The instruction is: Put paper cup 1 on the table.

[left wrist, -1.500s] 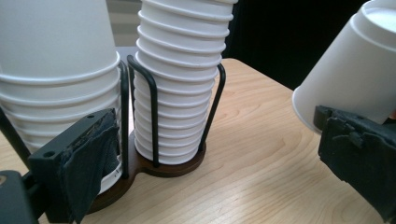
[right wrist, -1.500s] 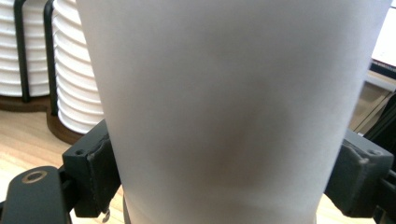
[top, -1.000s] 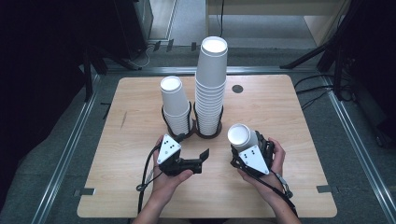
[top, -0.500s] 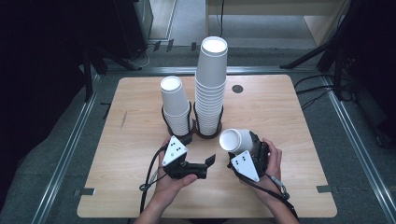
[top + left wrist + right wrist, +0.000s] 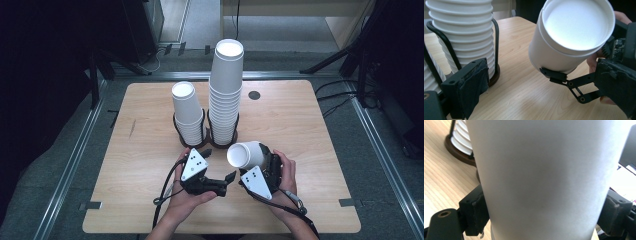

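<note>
1. Right tongs (image 5: 250,167) clenched across the body of a white paper cup (image 5: 246,155); in the right gripper view a pad presses on each flank of the cup wall. The cup is off the desk (image 5: 310,130), tipped on its side, its mouth facing left toward the other hand.
2. The left gripper view shows a second rim line just below the mouth, so this may be two nested cups rather than one; cannot tell for sure.
3. Left tongs (image 5: 220,181) released, nothing between them, held low over the desk just beside the cup's mouth and near the foot of the tall stack (image 5: 225,95).
4. Short stack (image 5: 186,112) and tall stack both stand upright in black wire holders (image 5: 223,140), well behind the hands.
5. Risks, as judged from here:
   - Thin paper wall under a side squeeze: too much grip would dent or ovalise the cup, and it may then not seat on a stack.
   - If two cups are nested, the inner one could slide out of the tilted mouth.
   - The left tongs, pinching the rim, could crumple its lip or jerk the cup from the right pads.
   - An elbow swing toward the tall stack could topple it.
</note>
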`<state>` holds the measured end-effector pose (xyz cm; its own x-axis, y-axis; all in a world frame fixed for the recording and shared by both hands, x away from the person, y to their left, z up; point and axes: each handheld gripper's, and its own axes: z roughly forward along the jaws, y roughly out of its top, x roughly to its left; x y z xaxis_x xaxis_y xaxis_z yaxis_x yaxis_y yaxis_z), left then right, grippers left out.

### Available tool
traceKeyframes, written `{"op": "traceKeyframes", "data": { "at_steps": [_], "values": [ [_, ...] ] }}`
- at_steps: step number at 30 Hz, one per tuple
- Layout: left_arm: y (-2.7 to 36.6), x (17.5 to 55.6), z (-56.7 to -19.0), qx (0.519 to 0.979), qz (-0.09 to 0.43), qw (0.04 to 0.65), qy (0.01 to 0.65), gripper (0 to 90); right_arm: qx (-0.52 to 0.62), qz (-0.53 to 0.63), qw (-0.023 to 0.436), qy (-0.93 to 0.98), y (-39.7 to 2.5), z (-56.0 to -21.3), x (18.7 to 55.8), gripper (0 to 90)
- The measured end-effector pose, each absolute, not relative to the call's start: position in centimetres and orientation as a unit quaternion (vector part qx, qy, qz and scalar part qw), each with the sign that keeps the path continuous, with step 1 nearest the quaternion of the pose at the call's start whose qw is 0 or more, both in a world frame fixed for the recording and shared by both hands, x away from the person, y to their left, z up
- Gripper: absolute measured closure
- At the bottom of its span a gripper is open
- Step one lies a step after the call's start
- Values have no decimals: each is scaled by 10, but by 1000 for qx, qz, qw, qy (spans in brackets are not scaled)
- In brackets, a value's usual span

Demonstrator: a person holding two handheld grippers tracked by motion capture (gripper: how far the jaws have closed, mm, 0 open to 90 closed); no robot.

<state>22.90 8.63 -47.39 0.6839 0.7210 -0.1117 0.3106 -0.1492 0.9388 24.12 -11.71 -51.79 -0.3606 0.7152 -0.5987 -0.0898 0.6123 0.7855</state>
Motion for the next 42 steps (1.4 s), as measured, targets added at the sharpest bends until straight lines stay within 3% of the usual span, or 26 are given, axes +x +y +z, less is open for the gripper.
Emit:
{"op": "traceKeyframes", "data": {
  "at_steps": [17,19,36,39,42],
  "values": [
    [78,225,-476,759,198,532,318,2,195,424,465,752,-111,-516,235,136],
    [77,224,-476,761,205,529,314,41,190,434,452,755,-111,-516,234,136],
    [73,218,-474,769,215,532,283,73,176,469,393,771,-106,-518,229,135],
    [72,216,-473,766,225,533,280,129,176,476,384,771,-106,-518,229,133],
    [72,215,-473,766,230,532,278,131,181,486,372,770,-106,-518,228,133]
  ]
}}
